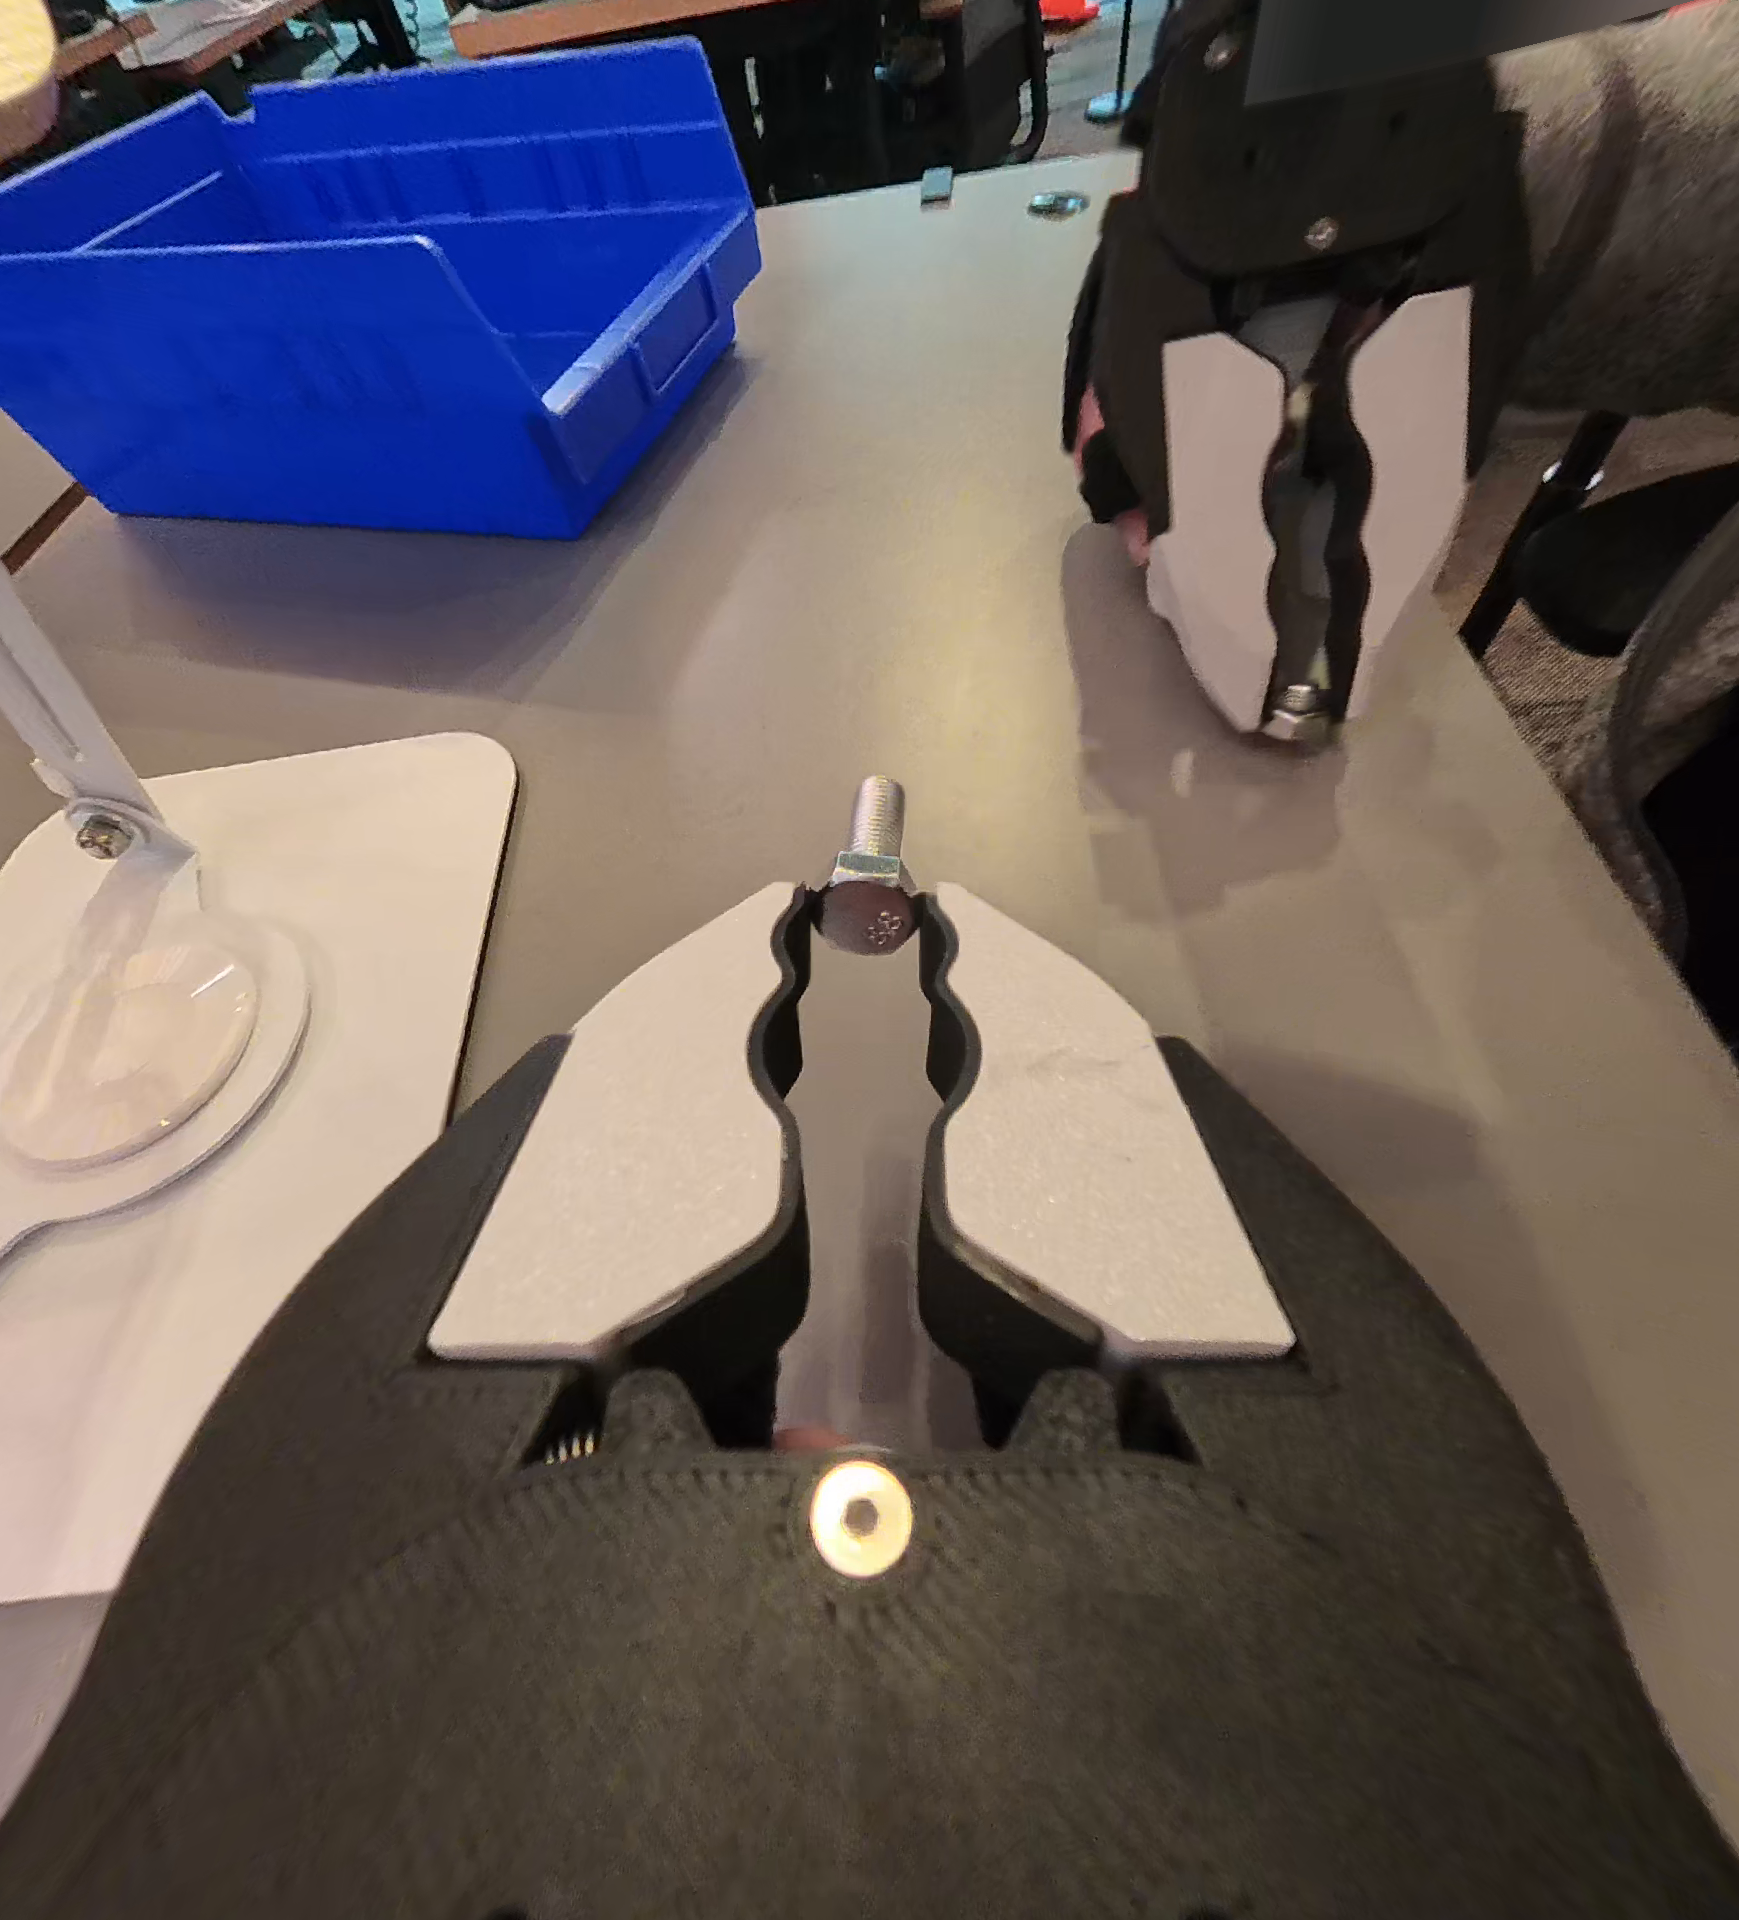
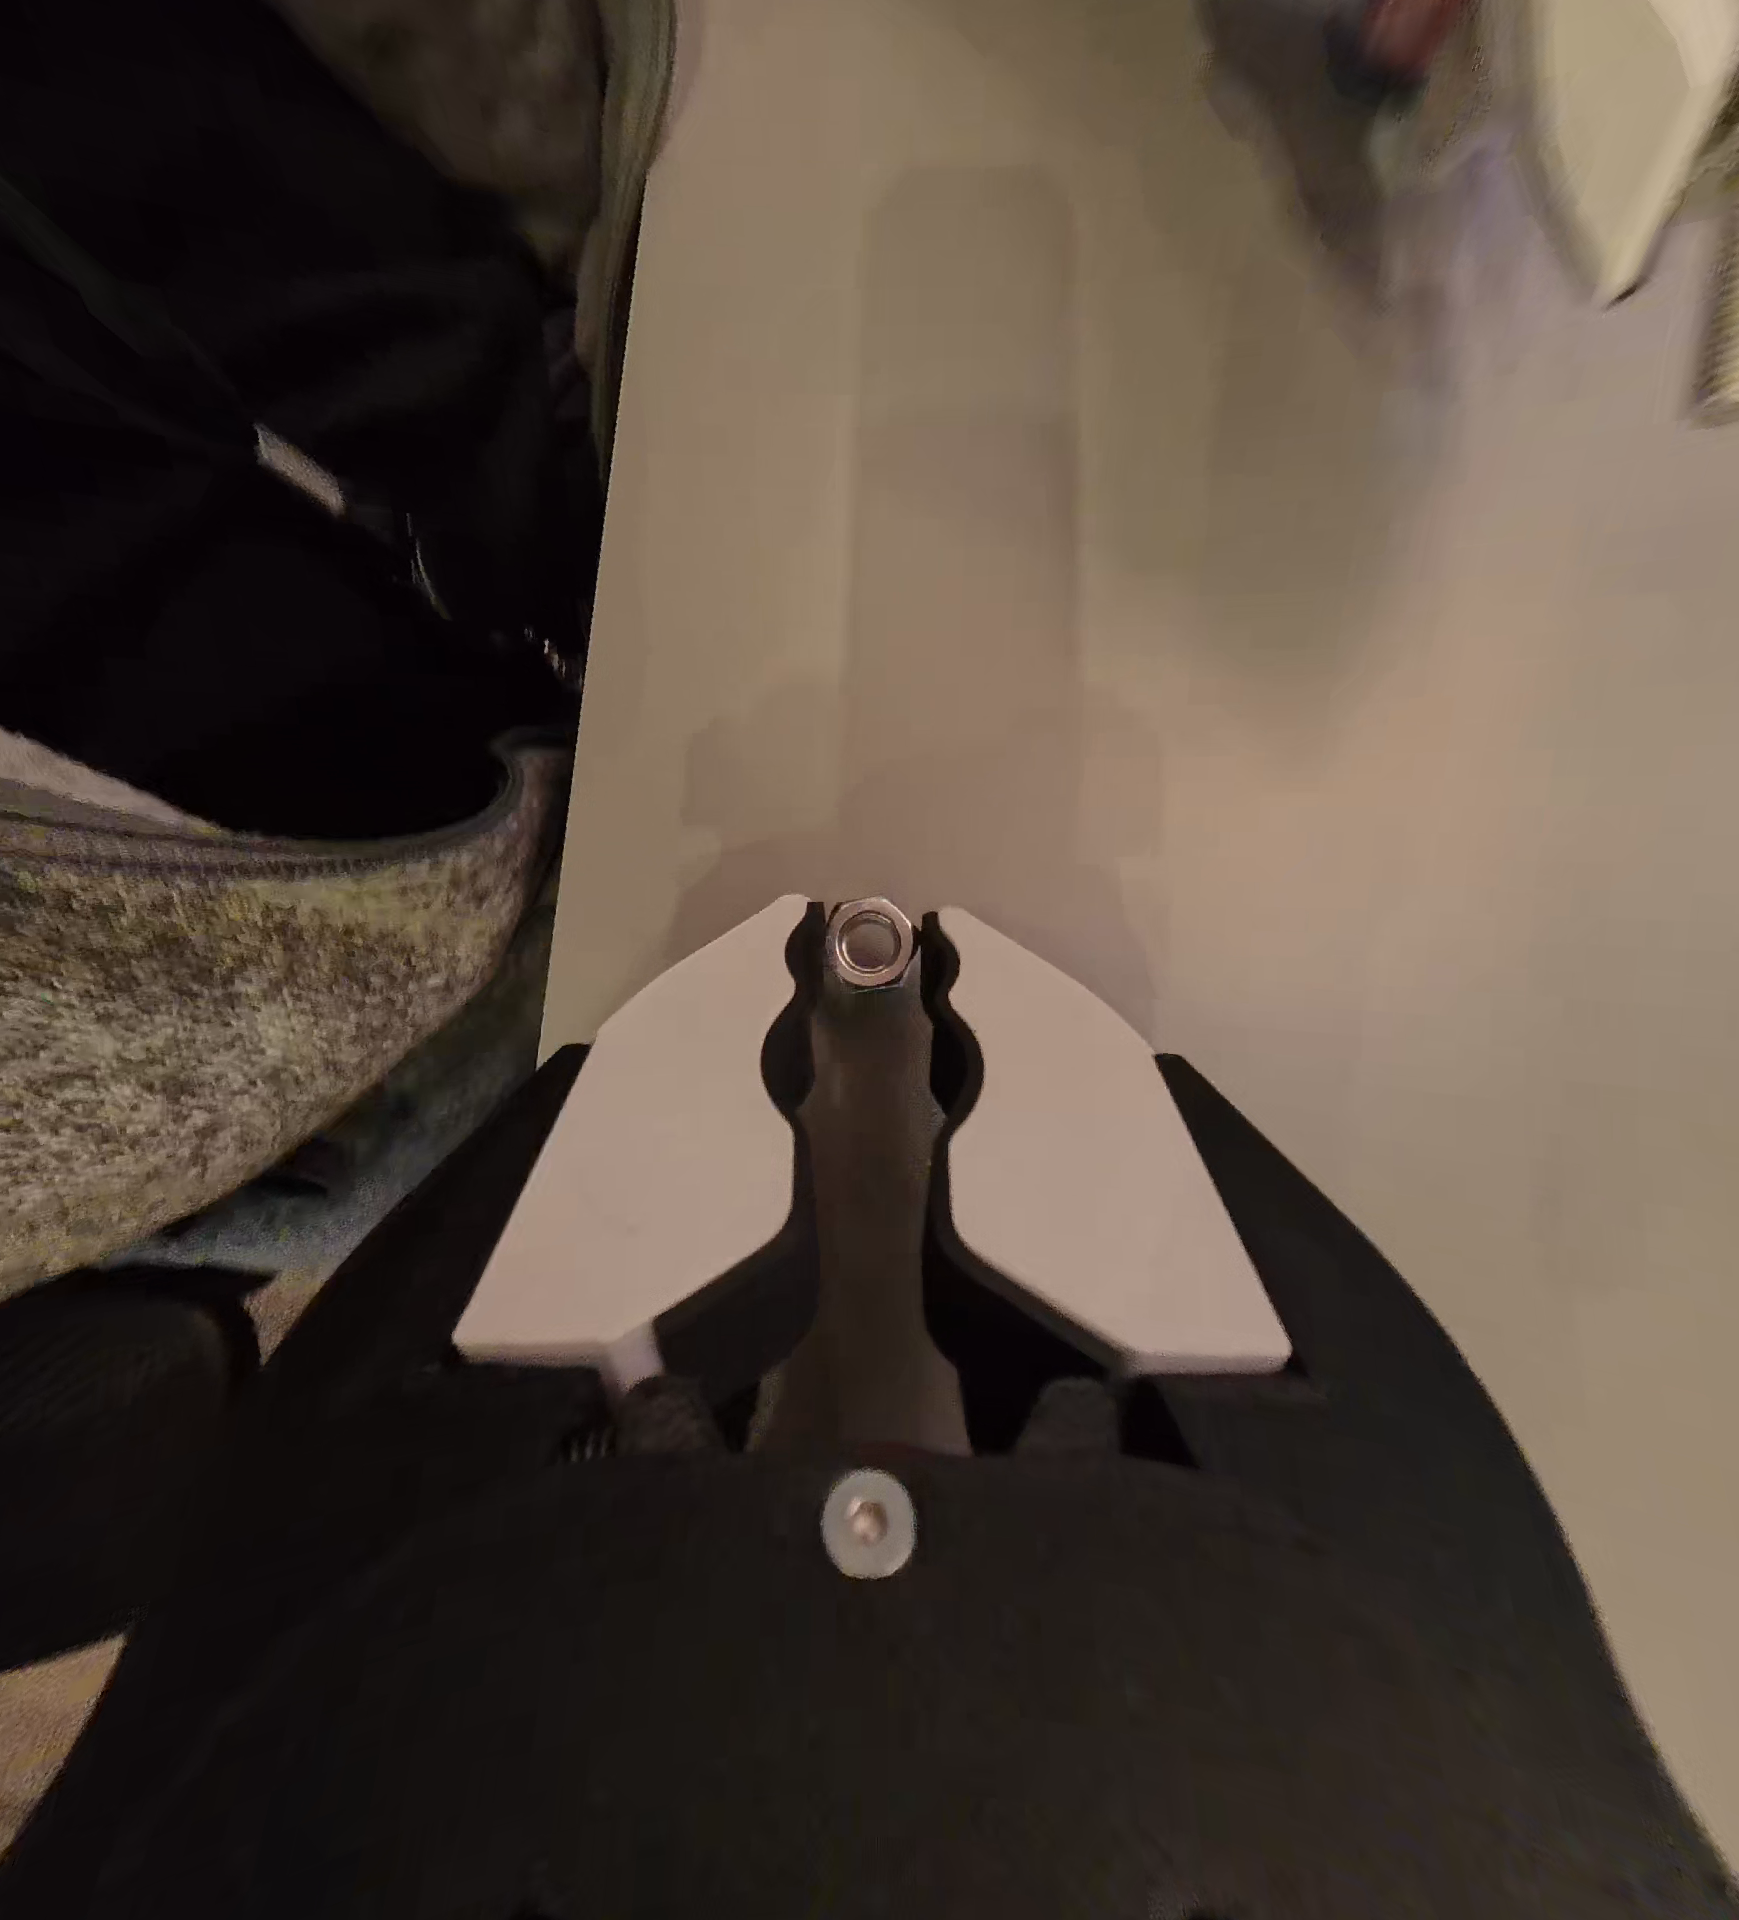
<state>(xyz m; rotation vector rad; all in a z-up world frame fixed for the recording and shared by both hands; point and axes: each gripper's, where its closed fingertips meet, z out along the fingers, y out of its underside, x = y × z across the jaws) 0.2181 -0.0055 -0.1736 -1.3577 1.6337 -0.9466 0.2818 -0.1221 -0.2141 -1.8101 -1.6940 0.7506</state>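
Your left tongs (image 1: 867,902) grip a silver bolt (image 1: 872,868) by its head, threads pointing to 12 o'clock. Your right tongs (image 2: 870,940) pinch a silver nut (image 2: 870,948), seemingly just above the grey surface (image 1: 844,520); a blue bin (image 1: 345,301) sits at 10 o'clock.

Blue plastic bin (image 1: 345,312) upper left on the grey table (image 1: 844,582), white stand base (image 1: 221,935) with slanted white arm (image 1: 3,644) at left, grey fuzzy sleeve (image 1: 1675,208) upper right
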